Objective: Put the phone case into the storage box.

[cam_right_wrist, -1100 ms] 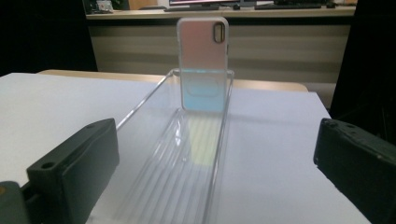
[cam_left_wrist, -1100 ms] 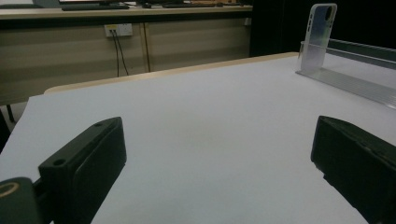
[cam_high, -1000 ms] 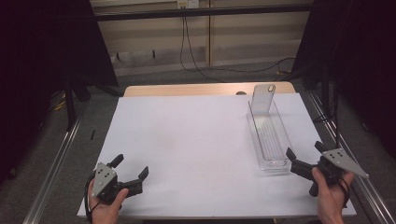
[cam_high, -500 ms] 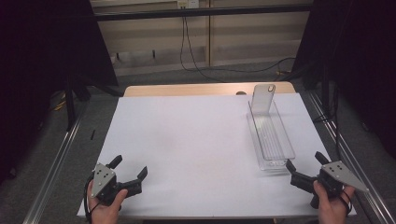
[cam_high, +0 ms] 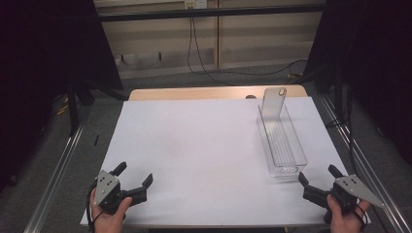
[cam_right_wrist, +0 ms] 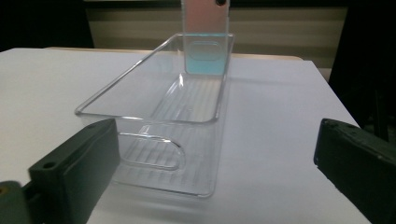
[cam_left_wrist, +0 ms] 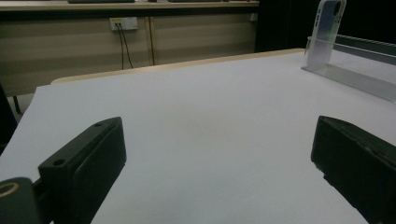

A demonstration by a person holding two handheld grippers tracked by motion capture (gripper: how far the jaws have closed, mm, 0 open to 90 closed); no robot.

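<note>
A desk covered by a white sheet is seen from above, with a strip of its wooden top left bare along the far edge. A clear plastic bin is set lengthwise on the right half of the desk, and a phone is stood upright inside its far end, leaned against the end wall. In the right gripper view the bin is shown empty apart from the phone, whose lower part is tinted blue through the plastic. The left gripper is held in a hand at the near left corner of the desk, its jaws spread wide with nothing between them. The right gripper is held in the other hand at the near right corner, just short of the bin's near end, its jaws likewise spread wide and empty. In the left gripper view the bin and phone are seen well apart, at the upper right.
</note>
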